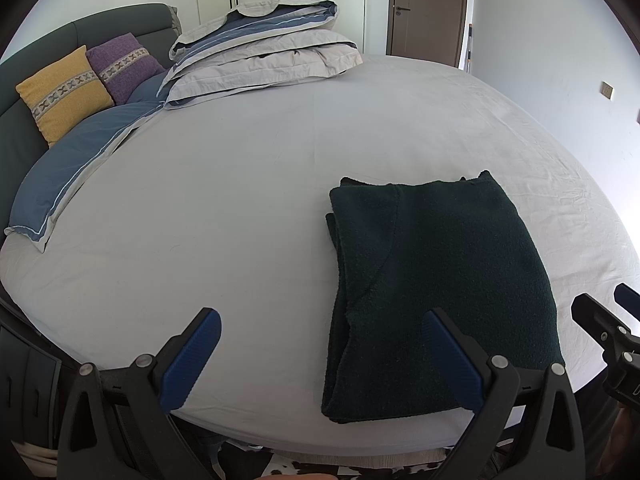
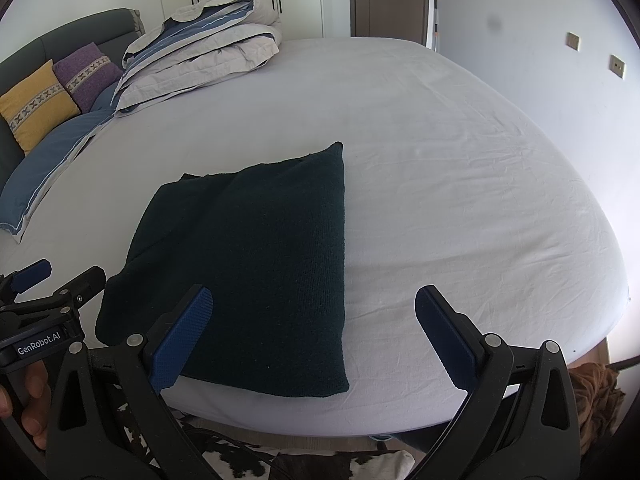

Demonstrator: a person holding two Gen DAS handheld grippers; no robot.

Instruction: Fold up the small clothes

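Presently, a dark green garment point(image 1: 436, 280) is seen lying folded into a neat rectangle on the pale sheet of a bed point(image 1: 240, 200), close to the near edge. The left gripper point(image 1: 322, 354) is held above that edge with its jaws spread wide and nothing between them; its right finger is seen over the garment's near part. The right gripper point(image 2: 314, 338) is likewise released and empty, its left finger seen in front of the garment's lower left corner. A folded duvet point(image 1: 260, 52) is piled at the far side, beside a yellow cushion point(image 1: 64, 94) and a purple cushion point(image 1: 124, 66).
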